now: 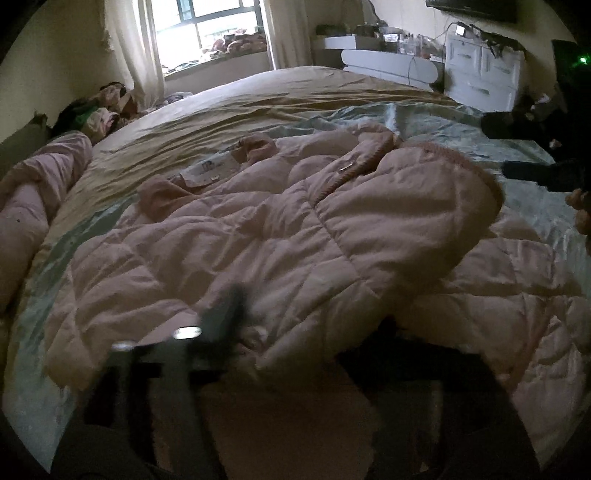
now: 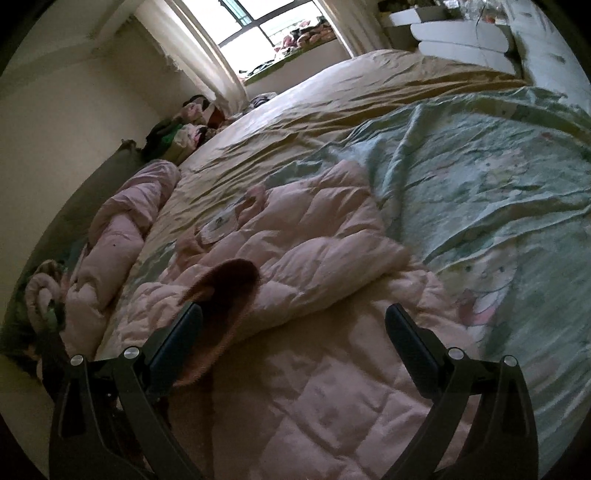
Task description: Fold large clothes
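A large pink quilted jacket (image 1: 295, 236) lies spread on the bed, its sleeve folded across the body and a fuzzy pink collar at the far side. My left gripper (image 1: 303, 328) sits low over the jacket's near edge, blurred; its jaws look apart, with quilted fabric bunched between them. In the right wrist view the jacket (image 2: 325, 332) fills the near bed. My right gripper (image 2: 293, 314) is open just above it. A fuzzy brown-lined cuff (image 2: 229, 284) lies against the left finger (image 2: 177, 339), not clamped. The right gripper shows at the right edge of the left wrist view (image 1: 546, 173).
The bed has a tan sheet (image 1: 229, 99) and a pale green printed cover (image 2: 480, 177). A rolled pink quilt (image 1: 33, 199) lies along the left side. Clothes pile by the wall (image 2: 184, 125). White drawers (image 1: 480, 74) stand beyond the bed, a window (image 1: 207, 26) behind.
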The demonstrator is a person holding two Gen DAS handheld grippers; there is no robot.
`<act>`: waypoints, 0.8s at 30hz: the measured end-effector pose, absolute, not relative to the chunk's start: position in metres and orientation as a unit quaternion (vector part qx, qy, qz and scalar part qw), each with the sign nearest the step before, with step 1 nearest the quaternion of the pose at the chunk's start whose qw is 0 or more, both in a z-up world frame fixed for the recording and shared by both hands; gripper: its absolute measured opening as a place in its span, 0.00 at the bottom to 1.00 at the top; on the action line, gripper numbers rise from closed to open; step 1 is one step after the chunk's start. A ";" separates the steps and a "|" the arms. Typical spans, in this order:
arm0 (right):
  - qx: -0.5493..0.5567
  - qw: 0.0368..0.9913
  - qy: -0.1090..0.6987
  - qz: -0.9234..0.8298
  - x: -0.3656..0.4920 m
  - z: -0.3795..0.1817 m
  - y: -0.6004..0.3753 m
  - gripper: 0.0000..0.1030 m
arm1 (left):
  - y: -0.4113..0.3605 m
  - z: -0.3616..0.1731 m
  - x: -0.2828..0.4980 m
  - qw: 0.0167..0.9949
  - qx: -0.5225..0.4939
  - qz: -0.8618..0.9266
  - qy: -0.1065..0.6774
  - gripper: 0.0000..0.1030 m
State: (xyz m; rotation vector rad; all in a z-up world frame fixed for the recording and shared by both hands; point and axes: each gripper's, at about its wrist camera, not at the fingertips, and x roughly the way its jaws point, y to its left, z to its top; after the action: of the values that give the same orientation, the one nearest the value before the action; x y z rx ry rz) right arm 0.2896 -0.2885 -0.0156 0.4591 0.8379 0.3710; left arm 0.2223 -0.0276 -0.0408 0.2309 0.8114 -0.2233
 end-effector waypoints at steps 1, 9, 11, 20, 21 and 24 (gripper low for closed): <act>0.222 0.869 0.403 0.184 0.290 -0.016 -0.286 0.96 | -0.029 -0.041 0.219 0.905 0.108 -0.111 0.396 0.70; 0.241 0.839 0.433 0.227 0.297 -0.026 -0.254 0.96 | -0.021 -0.032 0.196 0.900 0.081 -0.117 0.412 0.91; 0.268 0.823 0.442 0.233 0.303 -0.033 -0.251 0.96 | -0.010 -0.023 0.192 0.903 0.052 -0.118 0.410 0.91; 0.315 0.791 0.470 0.233 0.325 -0.051 -0.238 0.64 | 0.062 0.015 0.182 0.928 -0.020 -0.049 0.369 0.91; 0.312 0.790 0.473 0.232 0.327 -0.054 -0.237 0.58 | 0.074 0.017 0.182 0.930 -0.034 -0.036 0.365 0.91; 0.301 0.787 0.482 0.239 0.333 -0.061 -0.229 0.22 | 0.104 0.018 0.182 0.930 -0.066 -0.010 0.363 0.91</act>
State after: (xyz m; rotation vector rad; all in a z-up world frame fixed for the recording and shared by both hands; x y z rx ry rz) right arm 0.3331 -0.2290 -0.0610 0.6496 1.0399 0.5142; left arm 0.1815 0.1038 0.0181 -0.1360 0.7428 -0.0202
